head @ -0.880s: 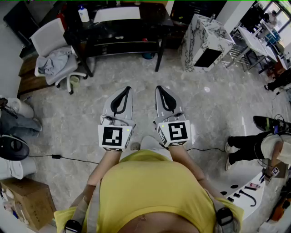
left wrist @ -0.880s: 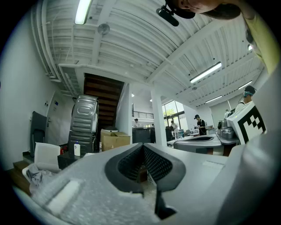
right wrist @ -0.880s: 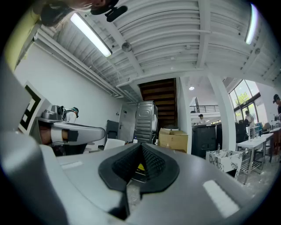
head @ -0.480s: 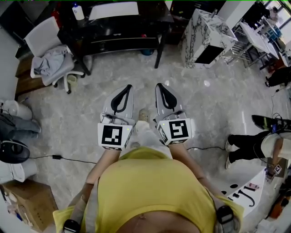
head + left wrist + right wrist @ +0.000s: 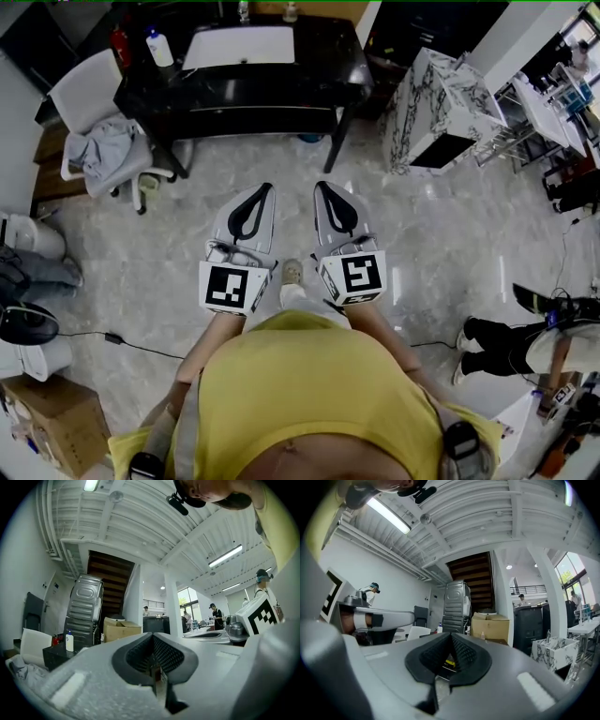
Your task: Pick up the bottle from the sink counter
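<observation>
A white bottle (image 5: 159,47) with a blue cap stands at the left end of the black sink counter (image 5: 319,70), far ahead at the top of the head view. The left gripper view shows this bottle (image 5: 69,641) small at the left; in the right gripper view the bottle (image 5: 439,628) is tiny, just above the jaws. My left gripper (image 5: 258,188) and right gripper (image 5: 324,186) are held side by side over the floor, well short of the counter. Both are shut and hold nothing.
A white basin (image 5: 239,45) sits in the counter, with two small bottles (image 5: 244,9) behind it. A white chair (image 5: 98,89) with grey clothes stands left of the counter, a marble cabinet (image 5: 431,94) right of it. A cable (image 5: 112,337) crosses the floor; a cardboard box (image 5: 52,412) lies lower left.
The counter and sink have come further into view and nearer as the person walks forward. Both grippers stay shut and side by side.
</observation>
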`<state>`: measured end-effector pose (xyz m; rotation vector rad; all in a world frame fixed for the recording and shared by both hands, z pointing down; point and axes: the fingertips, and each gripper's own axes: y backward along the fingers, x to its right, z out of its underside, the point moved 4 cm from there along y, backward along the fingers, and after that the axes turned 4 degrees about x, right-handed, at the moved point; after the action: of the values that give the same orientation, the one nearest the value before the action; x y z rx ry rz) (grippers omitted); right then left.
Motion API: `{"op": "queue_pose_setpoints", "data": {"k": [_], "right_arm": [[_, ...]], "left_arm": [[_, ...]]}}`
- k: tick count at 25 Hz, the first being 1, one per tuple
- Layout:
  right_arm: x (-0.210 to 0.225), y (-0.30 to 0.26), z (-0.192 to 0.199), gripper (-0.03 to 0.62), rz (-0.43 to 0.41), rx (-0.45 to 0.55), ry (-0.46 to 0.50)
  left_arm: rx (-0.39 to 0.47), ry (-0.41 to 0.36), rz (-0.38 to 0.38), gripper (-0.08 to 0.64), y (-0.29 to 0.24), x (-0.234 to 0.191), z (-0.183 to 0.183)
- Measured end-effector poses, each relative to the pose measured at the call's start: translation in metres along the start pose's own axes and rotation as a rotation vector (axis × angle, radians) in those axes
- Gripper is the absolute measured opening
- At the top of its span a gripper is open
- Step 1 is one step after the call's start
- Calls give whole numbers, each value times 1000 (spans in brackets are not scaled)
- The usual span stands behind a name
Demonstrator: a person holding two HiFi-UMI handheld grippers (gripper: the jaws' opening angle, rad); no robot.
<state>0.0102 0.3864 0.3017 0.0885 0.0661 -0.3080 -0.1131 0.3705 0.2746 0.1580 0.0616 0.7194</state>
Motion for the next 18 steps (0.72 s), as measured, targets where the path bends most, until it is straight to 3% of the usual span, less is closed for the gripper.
{"op": "queue_pose_setpoints", "data": {"k": [9, 18], "right_arm": [[64, -85, 12, 2, -72, -6, 17], [101, -120, 24, 2, -60, -20, 1]], "left_arm": [[7, 11, -60, 2, -90, -37, 17], [-15, -3, -58, 2, -138, -51, 26]]}}
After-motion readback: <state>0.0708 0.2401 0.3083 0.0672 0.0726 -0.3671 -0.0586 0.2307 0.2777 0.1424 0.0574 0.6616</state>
